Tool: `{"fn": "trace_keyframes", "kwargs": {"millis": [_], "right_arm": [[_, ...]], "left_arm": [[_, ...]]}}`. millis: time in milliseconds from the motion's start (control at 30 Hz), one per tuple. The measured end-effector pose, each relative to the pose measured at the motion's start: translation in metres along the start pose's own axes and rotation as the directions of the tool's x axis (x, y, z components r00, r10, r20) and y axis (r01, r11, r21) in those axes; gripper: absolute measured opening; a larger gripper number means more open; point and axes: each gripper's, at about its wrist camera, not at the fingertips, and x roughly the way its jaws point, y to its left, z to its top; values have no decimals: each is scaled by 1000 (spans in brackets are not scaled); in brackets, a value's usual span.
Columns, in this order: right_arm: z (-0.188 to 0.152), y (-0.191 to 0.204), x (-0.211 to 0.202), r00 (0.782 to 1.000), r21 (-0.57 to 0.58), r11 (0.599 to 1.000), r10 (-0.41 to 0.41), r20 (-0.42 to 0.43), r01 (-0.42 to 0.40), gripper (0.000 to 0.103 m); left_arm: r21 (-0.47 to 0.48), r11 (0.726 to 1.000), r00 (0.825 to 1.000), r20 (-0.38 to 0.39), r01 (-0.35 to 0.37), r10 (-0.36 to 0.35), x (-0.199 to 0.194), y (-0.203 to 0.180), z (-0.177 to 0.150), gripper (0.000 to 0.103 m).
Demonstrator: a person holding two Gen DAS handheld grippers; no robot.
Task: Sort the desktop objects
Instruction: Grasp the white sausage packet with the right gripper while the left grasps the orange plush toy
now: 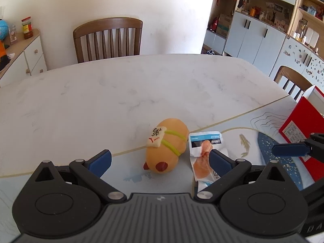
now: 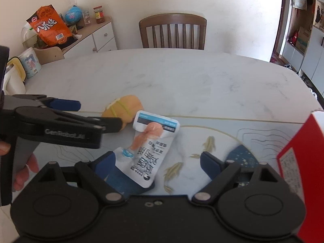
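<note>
An orange capybara toy (image 1: 166, 145) with a mahjong tile on its back lies on the table, between the open jaws of my left gripper (image 1: 160, 161). A white snack pouch (image 1: 204, 154) with a chicken-leg picture lies just right of the toy. In the right wrist view the pouch (image 2: 149, 145) lies flat between the open jaws of my right gripper (image 2: 160, 161), with the toy (image 2: 123, 107) behind it. My left gripper (image 2: 95, 115) reaches in from the left around the toy. A fingertip (image 1: 289, 149) of my right gripper shows at the right of the left wrist view.
A red box (image 2: 303, 158) stands at the right, also in the left wrist view (image 1: 301, 119). A printed mat (image 2: 232, 129) covers the near table. A wooden chair (image 1: 108, 38) stands at the far side. A sideboard (image 2: 91, 36) holds snacks and jars.
</note>
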Motion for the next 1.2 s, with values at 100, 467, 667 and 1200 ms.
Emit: {"fn": "trace_keyframes", "kwargs": {"millis": [100, 467, 667, 1200], "right_arm": [[2, 4, 8, 1000, 4, 1000, 8, 4, -8, 90], [6, 10, 48, 1000, 17, 1000, -21, 2, 21, 89], [8, 9, 67, 1000, 22, 999, -28, -10, 28, 85], [4, -17, 68, 995, -9, 996, -94, 22, 94, 75]], "left_arm": [[-5, 1000, 1000, -4, 4, -4, 9, 3, 1, 103], [-11, 1000, 1000, -2, 11, -11, 28, 8, 3, 103], [-20, 1000, 1000, -7, 9, -10, 35, 12, 3, 103], [11, 1000, 1000, 20, 16, -16, 41, 8, -1, 103]]}}
